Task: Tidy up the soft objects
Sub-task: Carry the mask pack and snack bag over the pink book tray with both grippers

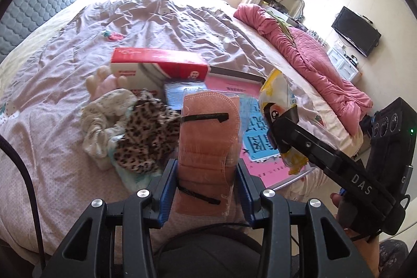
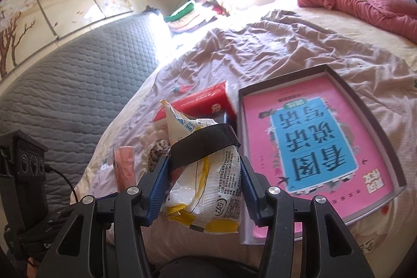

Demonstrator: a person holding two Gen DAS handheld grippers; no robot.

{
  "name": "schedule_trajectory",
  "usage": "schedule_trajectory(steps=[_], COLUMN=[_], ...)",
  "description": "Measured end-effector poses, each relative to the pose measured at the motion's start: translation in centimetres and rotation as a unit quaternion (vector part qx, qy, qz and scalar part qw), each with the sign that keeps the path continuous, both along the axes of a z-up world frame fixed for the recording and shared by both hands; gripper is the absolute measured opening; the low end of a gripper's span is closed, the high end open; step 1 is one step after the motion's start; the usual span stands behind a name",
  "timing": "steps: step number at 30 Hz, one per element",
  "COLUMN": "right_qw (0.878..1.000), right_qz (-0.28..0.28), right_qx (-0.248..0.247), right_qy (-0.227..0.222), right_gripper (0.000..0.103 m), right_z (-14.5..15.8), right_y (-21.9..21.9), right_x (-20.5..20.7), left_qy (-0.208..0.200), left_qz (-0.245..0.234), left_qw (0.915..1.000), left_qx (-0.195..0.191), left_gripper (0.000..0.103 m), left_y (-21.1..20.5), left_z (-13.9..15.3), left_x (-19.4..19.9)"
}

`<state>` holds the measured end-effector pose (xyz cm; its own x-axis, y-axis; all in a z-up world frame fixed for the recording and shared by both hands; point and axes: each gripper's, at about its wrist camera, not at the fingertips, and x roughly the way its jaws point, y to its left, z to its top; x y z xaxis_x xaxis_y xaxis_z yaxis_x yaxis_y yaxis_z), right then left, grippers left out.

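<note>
Rumpled bedsheet (image 1: 182, 25) underneath, daylight from the window. Pack of pink masks (image 1: 208, 137) clamped in my left claw (image 1: 207, 189), held above the leopard cloth (image 1: 146, 137). Right claw (image 2: 203, 173) grips the yellow-white packet (image 2: 208, 189) beside the pink tray (image 2: 398, 147). Best to carry both level, grips firm, clear of the red box (image 1: 159, 61).
</note>
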<state>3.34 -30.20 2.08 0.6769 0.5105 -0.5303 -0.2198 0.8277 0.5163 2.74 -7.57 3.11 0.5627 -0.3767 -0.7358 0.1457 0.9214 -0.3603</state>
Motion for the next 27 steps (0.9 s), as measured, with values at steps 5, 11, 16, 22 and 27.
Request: schedule_trajectory(steps=[5,11,16,22,27], right_qw=[1.0,0.998,0.995,0.993,0.992], right_qz=[-0.028,-0.067,-0.094,-0.115,-0.12], right_qx=[0.001,-0.014,-0.015,-0.034,-0.047], right_qy=[-0.006,-0.005,0.004,0.01,0.013], right_gripper=[0.054,0.054,0.054,0.054,0.054], right_z=[-0.1,-1.0,-2.1,-3.1,-3.8], right_y=[-2.5,-5.5,-7.7,-9.4,-10.3], right_x=[-0.1,-0.3,0.0,0.5,0.8], left_qy=[0.002,0.011,0.019,0.03,0.04], left_qz=[-0.025,-0.048,-0.064,-0.078,-0.081], left_qw=[0.9996,0.9985,0.9971,0.9953,0.9943], left_qx=[0.014,0.026,0.037,0.05,0.057], left_gripper=[0.043,0.043,0.043,0.043,0.043], left_y=[-3.2,-6.3,-8.7,-11.2,-11.9], left_z=[0.1,-0.4,-1.1,-2.2,-3.1], left_x=[0.7,2.0,3.2,4.2,4.8])
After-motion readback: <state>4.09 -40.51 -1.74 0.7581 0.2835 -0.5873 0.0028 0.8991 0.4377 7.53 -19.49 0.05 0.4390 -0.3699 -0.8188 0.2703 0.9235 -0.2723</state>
